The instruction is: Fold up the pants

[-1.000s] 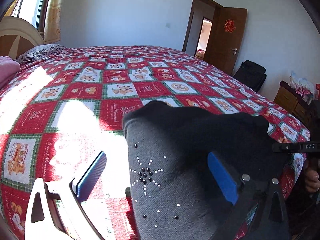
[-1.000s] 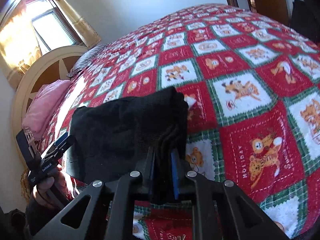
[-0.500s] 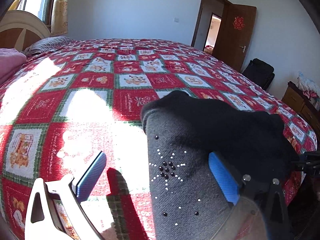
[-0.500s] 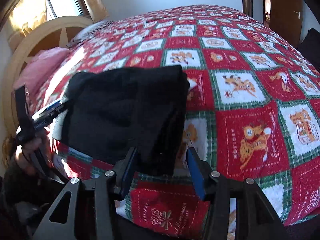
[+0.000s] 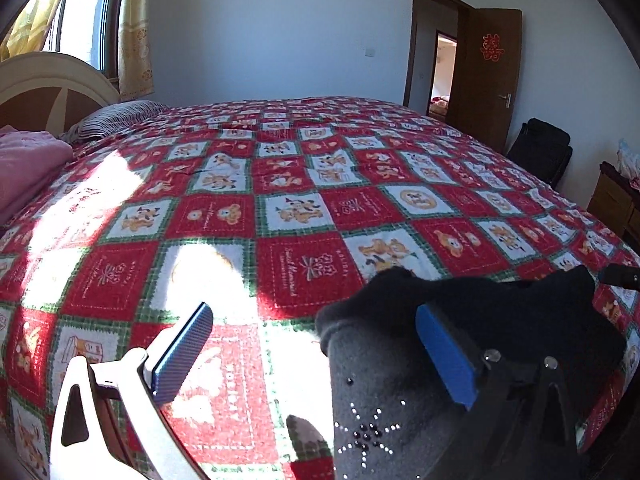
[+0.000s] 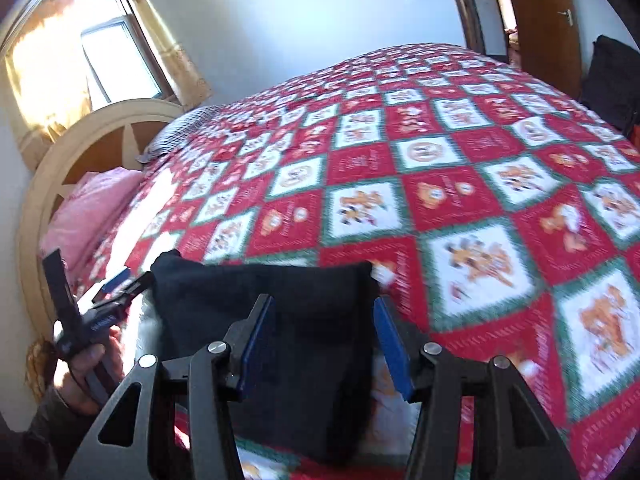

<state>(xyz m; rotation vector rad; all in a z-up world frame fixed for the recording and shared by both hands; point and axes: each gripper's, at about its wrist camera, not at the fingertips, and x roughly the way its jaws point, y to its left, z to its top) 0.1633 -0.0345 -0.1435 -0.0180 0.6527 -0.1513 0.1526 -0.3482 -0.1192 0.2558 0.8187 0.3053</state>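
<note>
While lying near the bed's (image 5: pixel 304 184) edge, folded pants (image 6: pixel 280 320) could slide off — right tongs (image 6: pixel 324 340) parted, left tongs (image 5: pixel 316 356) wide, gripping nothing.

A home bedroom: quilted bed (image 5: pixel 304 208), headboard (image 6: pixel 92 128), pillow (image 5: pixel 116 118), curtained window (image 5: pixel 84 20).

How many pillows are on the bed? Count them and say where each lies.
2. A striped pillow lies against the headboard, under the curtain; a pink pillow lies nearer, at the left edge. Others may be hidden out of frame.
</note>
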